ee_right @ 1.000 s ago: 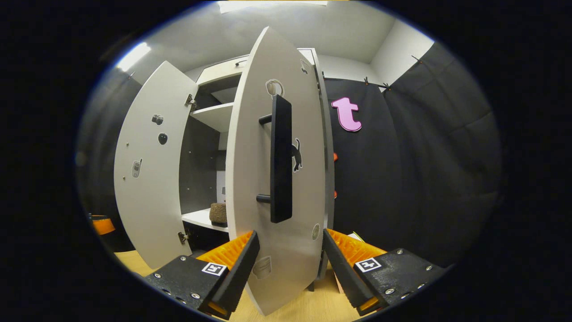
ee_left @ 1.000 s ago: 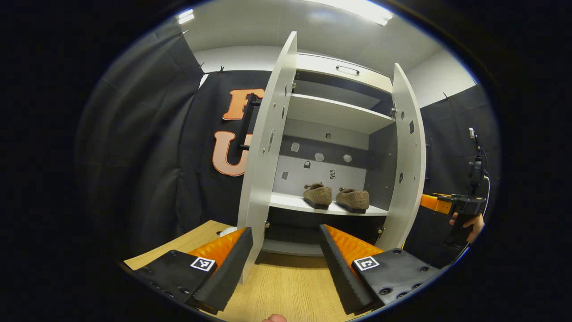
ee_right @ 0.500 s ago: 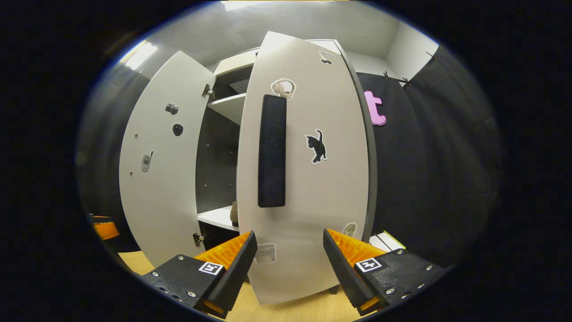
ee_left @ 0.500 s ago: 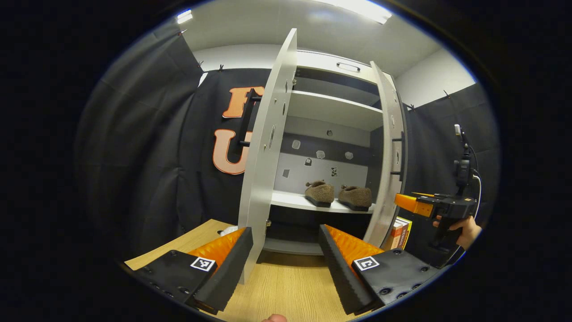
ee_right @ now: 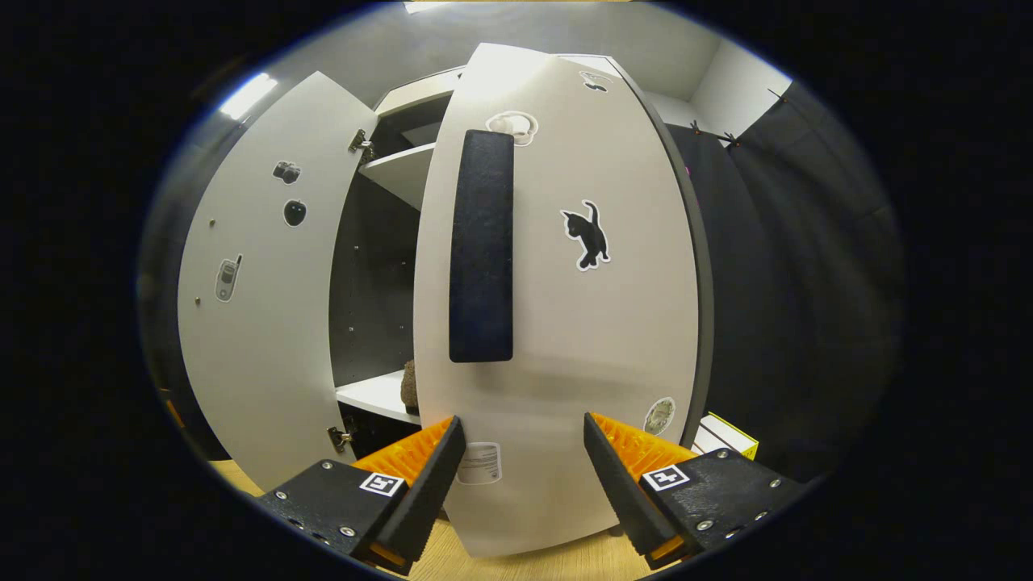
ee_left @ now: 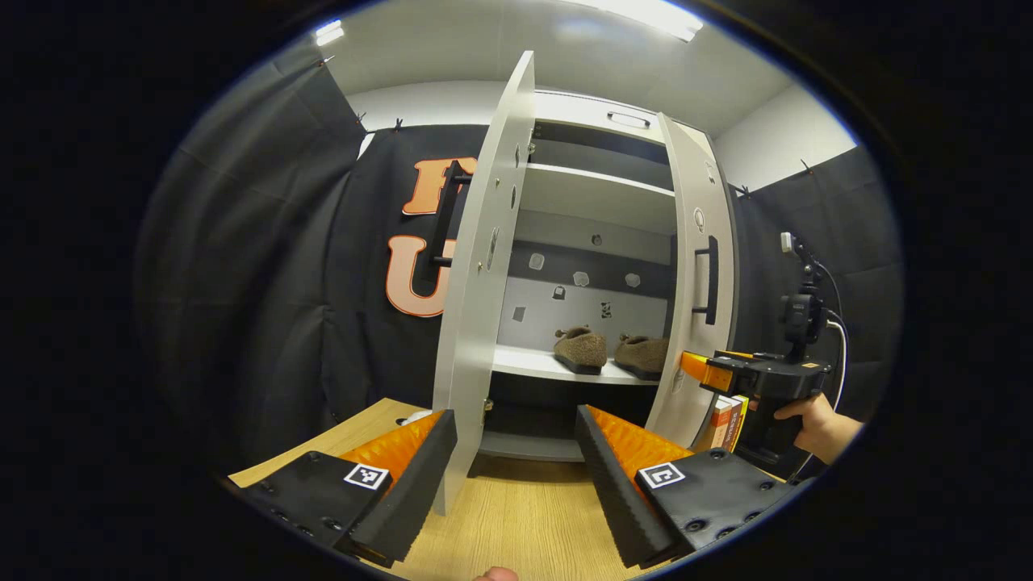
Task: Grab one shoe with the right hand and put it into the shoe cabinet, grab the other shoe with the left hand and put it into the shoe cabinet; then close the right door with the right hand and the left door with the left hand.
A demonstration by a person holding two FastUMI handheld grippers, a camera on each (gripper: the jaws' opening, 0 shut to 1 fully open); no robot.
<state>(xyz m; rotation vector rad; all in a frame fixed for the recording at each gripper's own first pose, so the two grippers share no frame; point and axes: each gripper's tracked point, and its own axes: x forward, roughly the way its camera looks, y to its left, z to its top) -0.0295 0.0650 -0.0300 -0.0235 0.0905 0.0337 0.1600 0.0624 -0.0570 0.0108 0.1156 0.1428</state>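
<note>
Left gripper view: left gripper [ee_left: 516, 452] fingers spread, empty, low at 6 o'clock over wooden table [ee_left: 516, 524]. Left door [ee_left: 483, 266] edge-on at 12 o'clock. Two shoes [ee_left: 611, 353] side by side on cabinet shelf [ee_left: 549, 368], toes toward back panel. Right gripper [ee_left: 700, 371] at 3 o'clock touching right door [ee_left: 696, 282]; books [ee_left: 724, 421] below.

Right gripper view: right gripper [ee_right: 520, 464] fingers spread against right door [ee_right: 557, 323]; handle [ee_right: 482, 246] upright at 12 o'clock.
</note>
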